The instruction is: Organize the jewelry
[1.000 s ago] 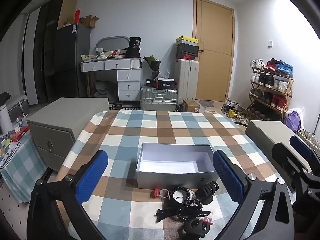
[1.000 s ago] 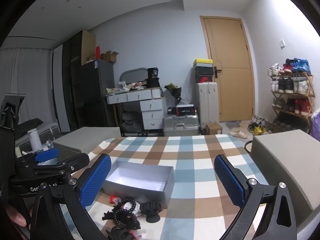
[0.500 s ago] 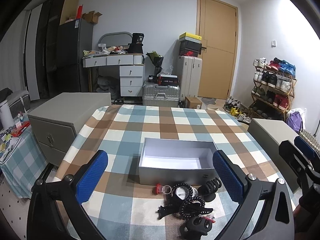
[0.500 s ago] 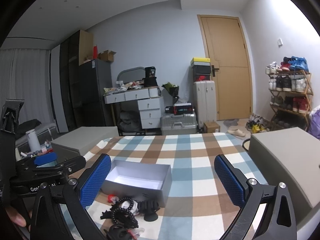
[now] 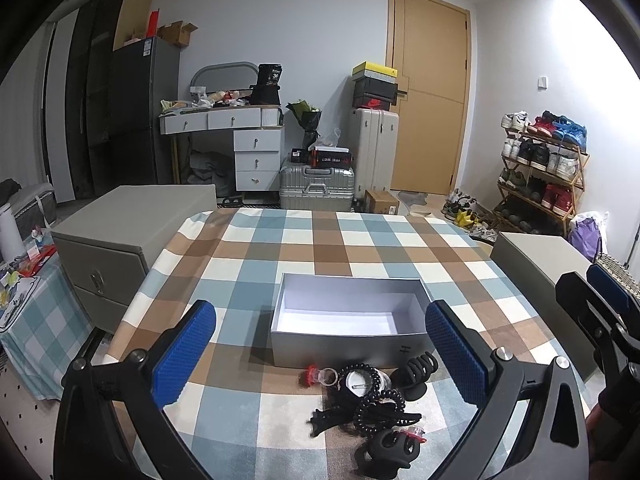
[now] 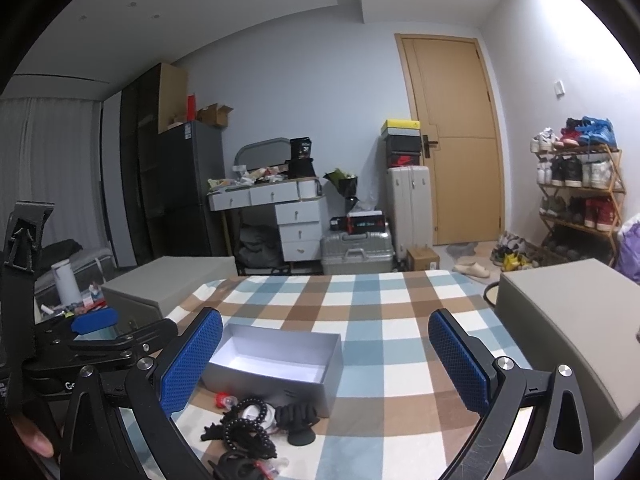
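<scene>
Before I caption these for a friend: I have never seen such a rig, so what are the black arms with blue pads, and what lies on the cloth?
They are hand-held tongs, one per hand, each with a camera looking along its fingers. The left tongs and the right tongs are both open and hold nothing. On the checked tablecloth stands an empty grey box. In front of it lies a pile of black hair clips and bead bracelets.

A checked tablecloth [image 5: 320, 248] covers the table, carrying an open grey box [image 5: 348, 344] with a jewelry pile [image 5: 368, 400] just before its near wall.
</scene>
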Demonstrator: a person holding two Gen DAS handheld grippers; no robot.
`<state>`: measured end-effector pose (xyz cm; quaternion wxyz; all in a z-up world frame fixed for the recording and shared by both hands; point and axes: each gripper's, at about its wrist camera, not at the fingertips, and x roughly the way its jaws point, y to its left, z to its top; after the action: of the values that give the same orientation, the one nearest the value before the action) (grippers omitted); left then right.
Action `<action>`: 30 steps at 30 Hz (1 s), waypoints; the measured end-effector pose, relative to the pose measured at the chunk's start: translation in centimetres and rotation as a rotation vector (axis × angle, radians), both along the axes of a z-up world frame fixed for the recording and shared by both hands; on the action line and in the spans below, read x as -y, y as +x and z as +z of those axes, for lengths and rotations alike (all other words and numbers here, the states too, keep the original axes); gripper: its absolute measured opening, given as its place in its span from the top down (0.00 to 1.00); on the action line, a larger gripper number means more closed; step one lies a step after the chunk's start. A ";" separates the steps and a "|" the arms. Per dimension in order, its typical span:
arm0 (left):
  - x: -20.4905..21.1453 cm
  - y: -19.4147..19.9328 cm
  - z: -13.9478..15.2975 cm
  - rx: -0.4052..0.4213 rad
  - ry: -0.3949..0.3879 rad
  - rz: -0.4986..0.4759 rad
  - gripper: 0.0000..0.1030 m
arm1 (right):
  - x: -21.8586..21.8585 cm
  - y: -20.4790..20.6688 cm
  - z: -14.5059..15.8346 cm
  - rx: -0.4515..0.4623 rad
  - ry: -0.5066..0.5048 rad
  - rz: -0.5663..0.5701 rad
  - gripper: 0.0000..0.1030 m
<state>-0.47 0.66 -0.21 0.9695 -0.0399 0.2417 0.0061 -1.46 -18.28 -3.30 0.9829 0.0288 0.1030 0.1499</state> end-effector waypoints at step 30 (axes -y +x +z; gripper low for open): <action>-0.3 0.2 -1.0 -0.037 -0.007 0.001 0.01 | 0.1 -0.2 -0.4 -0.003 -0.004 -0.017 0.00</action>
<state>-0.26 0.97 -1.17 0.9647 -0.0434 0.2598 0.0064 -1.66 -18.40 -3.66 0.9840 0.0281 0.1044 0.1415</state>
